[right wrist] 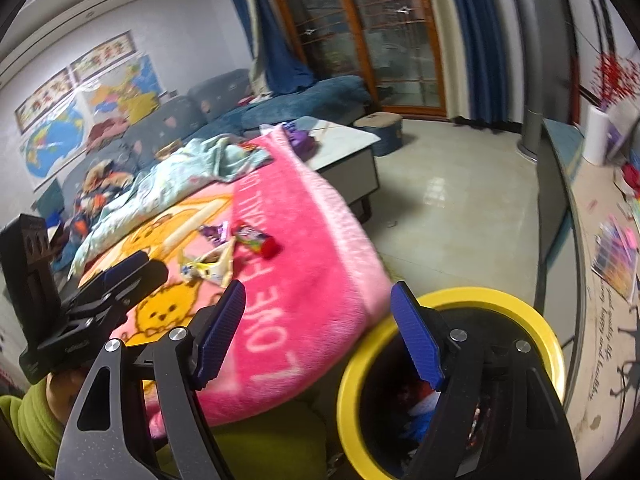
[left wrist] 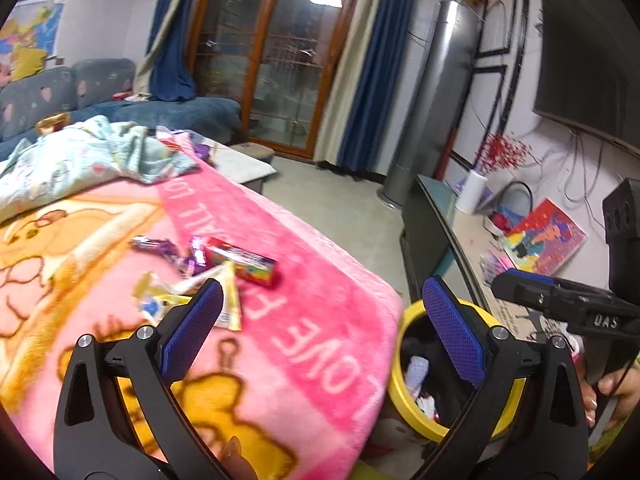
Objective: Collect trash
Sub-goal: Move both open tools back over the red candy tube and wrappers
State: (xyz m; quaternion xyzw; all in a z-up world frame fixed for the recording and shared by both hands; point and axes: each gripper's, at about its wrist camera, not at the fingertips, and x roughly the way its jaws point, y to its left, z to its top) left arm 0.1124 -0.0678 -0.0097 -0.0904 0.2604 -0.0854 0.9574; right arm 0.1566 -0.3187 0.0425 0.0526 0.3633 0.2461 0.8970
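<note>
Several wrappers lie on a pink blanket (left wrist: 312,312): a red and rainbow candy pack (left wrist: 244,264), purple wrappers (left wrist: 160,246) and a yellow-white wrapper (left wrist: 224,300). They also show in the right wrist view, the candy pack (right wrist: 256,240) and the yellow-white wrapper (right wrist: 212,264). A yellow-rimmed bin (left wrist: 404,320) (right wrist: 492,296) with trash inside stands beside the blanket's corner. My left gripper (left wrist: 320,324) is open and empty, above the blanket edge and the bin. My right gripper (right wrist: 320,332) is open and empty, over the bin's rim.
A crumpled light-blue blanket (left wrist: 72,160) lies at the far end of the pink one. A blue sofa (left wrist: 120,108) is behind. A low white table (right wrist: 348,140), a TV bench (left wrist: 460,232) with papers and a tall grey tower (left wrist: 436,100) stand around bare floor (right wrist: 460,208).
</note>
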